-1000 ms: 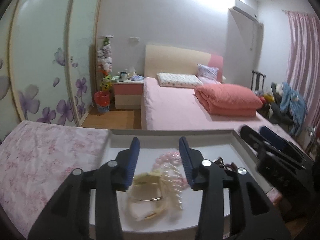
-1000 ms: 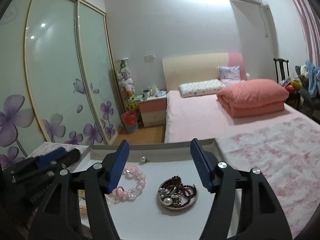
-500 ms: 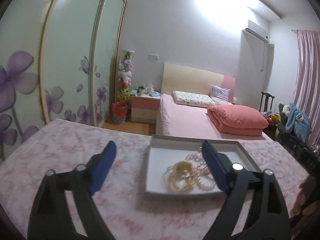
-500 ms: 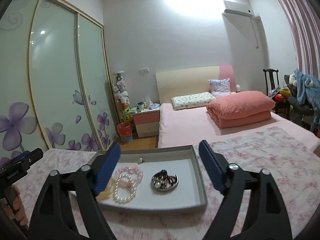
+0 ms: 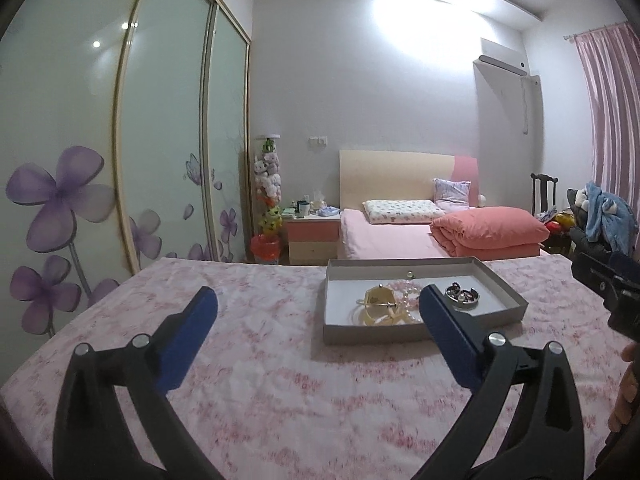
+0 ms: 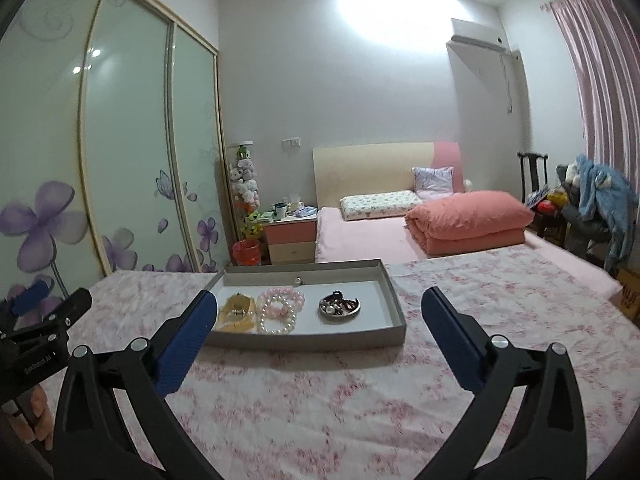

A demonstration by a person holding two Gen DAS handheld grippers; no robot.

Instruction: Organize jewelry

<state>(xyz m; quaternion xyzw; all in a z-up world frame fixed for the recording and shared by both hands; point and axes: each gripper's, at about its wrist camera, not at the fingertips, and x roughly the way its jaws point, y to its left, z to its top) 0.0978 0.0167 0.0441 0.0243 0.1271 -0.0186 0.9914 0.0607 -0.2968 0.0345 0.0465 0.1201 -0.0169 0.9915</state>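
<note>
Jewelry in grey tray on floral cloth

Grey tray on floral cloth, pearl bracelet, small dish, right gripper opening, empty

L wrist: low, faces bed | R wrist: same | shared: gray tray near

The left hand-held gripper and the right hand-held gripper both point slightly downward, jaws opening wide with nothing between them.
</note>
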